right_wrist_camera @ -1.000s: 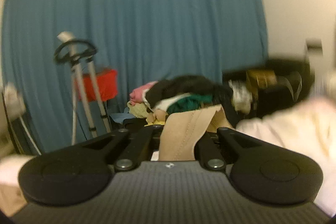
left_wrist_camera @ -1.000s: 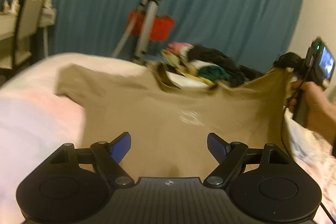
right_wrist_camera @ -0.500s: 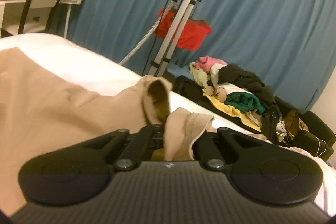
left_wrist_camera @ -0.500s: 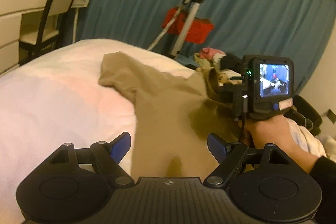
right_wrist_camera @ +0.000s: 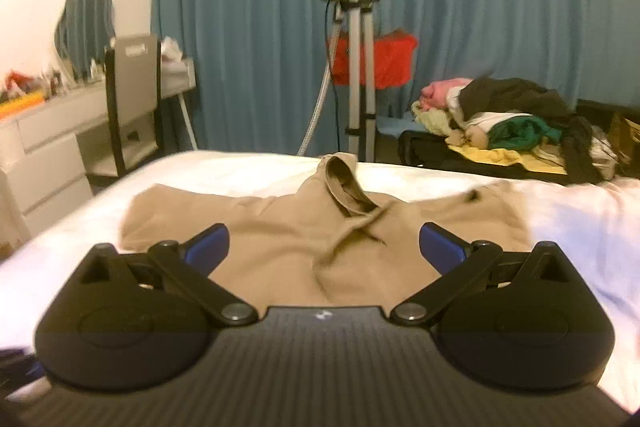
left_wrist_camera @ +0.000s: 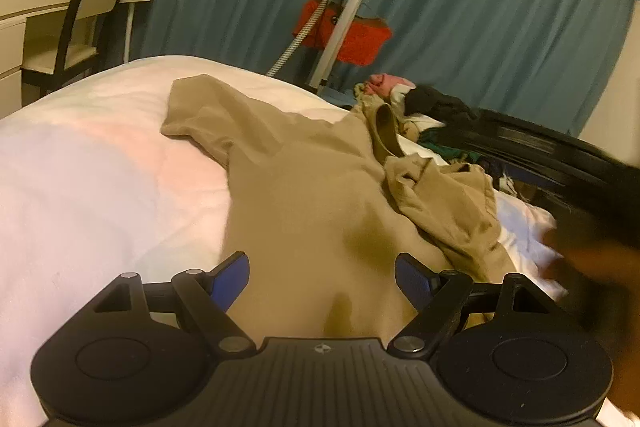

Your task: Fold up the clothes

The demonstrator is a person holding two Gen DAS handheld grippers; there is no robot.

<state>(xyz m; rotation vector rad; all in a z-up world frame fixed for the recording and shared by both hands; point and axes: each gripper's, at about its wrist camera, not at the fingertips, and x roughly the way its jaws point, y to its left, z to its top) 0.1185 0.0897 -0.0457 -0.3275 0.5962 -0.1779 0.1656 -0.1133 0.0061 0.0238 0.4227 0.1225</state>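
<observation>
A tan shirt [left_wrist_camera: 304, 195] lies spread on the white bed [left_wrist_camera: 92, 187], collar at the far edge, its right sleeve bunched in a crumpled heap [left_wrist_camera: 448, 203]. My left gripper [left_wrist_camera: 322, 279] is open and empty just above the shirt's near hem. In the right wrist view the same shirt [right_wrist_camera: 288, 239] lies with both sleeves out and the collar [right_wrist_camera: 344, 187] standing up. My right gripper [right_wrist_camera: 324, 247] is open and empty over the shirt's body. A blurred dark shape, the right hand and arm, crosses the right side of the left wrist view [left_wrist_camera: 580, 211].
A heap of mixed clothes [right_wrist_camera: 508, 115] lies on a dark case beyond the bed's far right. A tripod [right_wrist_camera: 356, 67] with a red basket [right_wrist_camera: 376, 61] stands before the blue curtain. A chair [right_wrist_camera: 132, 99] and white desk [right_wrist_camera: 48, 131] stand at the left.
My right gripper has opened and let go of the shirt's sleeve, which dropped in a heap, and has pulled back. My left gripper stays open over the hem.
</observation>
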